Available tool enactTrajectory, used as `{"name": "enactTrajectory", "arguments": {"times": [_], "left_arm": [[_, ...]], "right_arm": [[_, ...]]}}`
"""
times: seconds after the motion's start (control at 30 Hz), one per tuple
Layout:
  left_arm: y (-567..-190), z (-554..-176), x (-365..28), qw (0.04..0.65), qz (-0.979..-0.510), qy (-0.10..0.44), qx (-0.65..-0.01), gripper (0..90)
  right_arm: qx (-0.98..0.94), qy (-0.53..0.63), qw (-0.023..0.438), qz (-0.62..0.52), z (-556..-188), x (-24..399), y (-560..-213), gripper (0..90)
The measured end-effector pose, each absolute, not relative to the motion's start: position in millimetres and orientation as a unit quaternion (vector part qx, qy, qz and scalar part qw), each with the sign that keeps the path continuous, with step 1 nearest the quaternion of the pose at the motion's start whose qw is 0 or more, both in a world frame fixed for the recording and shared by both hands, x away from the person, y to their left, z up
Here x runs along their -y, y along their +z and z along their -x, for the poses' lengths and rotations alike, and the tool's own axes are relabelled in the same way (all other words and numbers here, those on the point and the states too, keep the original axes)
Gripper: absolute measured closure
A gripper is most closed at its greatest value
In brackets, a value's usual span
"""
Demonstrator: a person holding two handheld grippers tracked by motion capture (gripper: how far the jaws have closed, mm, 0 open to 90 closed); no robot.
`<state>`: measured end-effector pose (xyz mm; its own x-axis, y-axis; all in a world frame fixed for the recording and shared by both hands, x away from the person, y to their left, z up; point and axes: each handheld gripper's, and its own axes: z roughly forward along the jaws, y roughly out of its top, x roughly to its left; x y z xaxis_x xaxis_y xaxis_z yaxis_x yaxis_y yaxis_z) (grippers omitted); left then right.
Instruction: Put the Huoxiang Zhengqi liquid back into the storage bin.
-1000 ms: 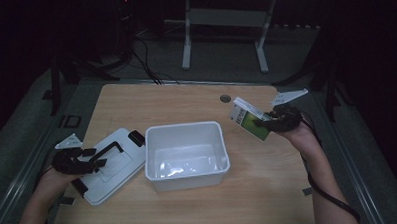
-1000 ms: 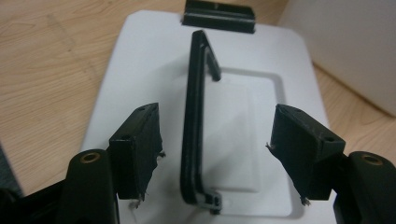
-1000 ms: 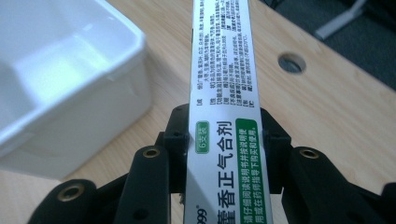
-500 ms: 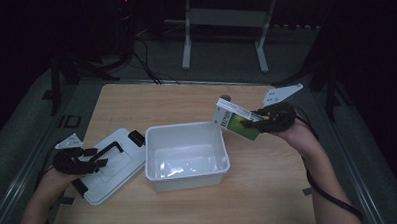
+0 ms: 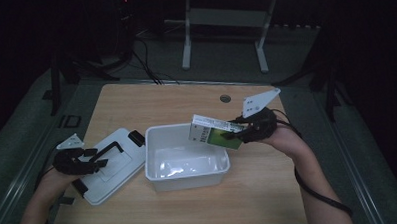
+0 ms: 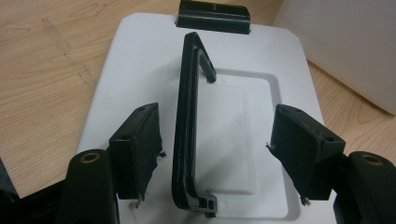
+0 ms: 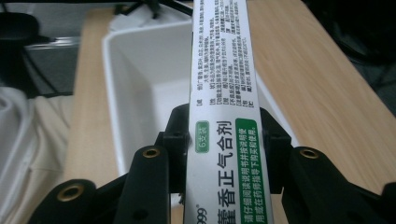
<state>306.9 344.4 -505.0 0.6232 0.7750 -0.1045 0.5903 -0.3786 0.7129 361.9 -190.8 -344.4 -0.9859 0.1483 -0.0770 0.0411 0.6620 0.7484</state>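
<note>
My right gripper (image 5: 234,132) is shut on a white and green medicine box (image 5: 214,132), held in the air over the right rim of the open white plastic bin (image 5: 186,177). In the right gripper view the box (image 7: 222,70) runs upright between the pads, with the bin (image 7: 116,88) behind it. At the left of the table my left gripper (image 5: 90,163) rests over the white lid (image 5: 116,167). In the left gripper view the jaws stand open astride the lid's raised black handle (image 6: 189,121), and the pads are apart from it. The lid (image 6: 135,60) lies flat on the wood.
The bin sits mid-table on a light wooden tabletop (image 5: 151,101) with a round cable hole (image 5: 225,98) at the back. A black latch (image 6: 213,16) shows at the lid's far end. A cable trails along the person's right forearm (image 5: 319,193). A metal stand (image 5: 224,36) is on the floor beyond.
My right gripper has carried the medicine box left and a little up, from beside the bin to over its right rim. The left gripper has stayed over the lid.
</note>
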Motion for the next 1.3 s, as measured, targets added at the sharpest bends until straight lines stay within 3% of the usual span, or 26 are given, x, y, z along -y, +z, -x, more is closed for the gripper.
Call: {"name": "enactTrajectory", "arguments": {"times": [0.63, 1.3], "left_arm": [[-506.3, -305.7, -347.5, 0.372, -0.82, 0.123, -0.416, 33.1], [-503.9, -305.1, -348.8, 0.372, -0.82, 0.127, -0.416, 33.2]], "right_arm": [[-0.926, 0.374, -0.016, 0.045, -353.9, 125.8, -385.7, 63.7], [-0.963, 0.261, -0.065, 0.039, -363.4, 89.3, -443.3, 63.6]]}}
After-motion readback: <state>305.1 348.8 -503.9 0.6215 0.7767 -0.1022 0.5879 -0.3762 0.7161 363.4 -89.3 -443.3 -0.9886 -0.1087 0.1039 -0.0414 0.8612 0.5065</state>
